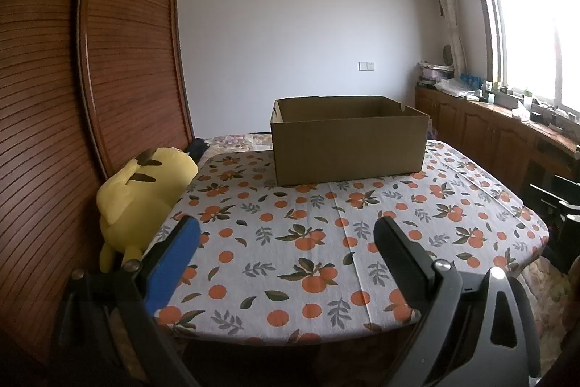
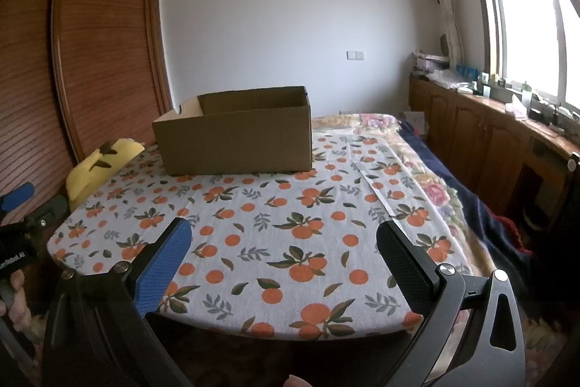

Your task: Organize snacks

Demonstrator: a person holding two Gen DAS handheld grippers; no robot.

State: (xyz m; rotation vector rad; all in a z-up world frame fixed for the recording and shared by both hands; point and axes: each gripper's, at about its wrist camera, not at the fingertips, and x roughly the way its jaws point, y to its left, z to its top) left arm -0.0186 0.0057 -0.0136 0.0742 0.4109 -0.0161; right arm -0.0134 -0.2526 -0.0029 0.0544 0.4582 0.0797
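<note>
Your left gripper (image 1: pixel 286 242) and right gripper (image 2: pixel 284 247) gape wide, empty; no snacks visible, so the open brown cardboard box (image 1: pixel 348 140) risks idle nudging.

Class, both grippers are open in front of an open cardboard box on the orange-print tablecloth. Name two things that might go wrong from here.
1. No snacks show in either view, so the left gripper and right gripper have nothing to pick yet.
2. The cardboard box sits on a loose tablecloth; nudging it may slide it.
</note>
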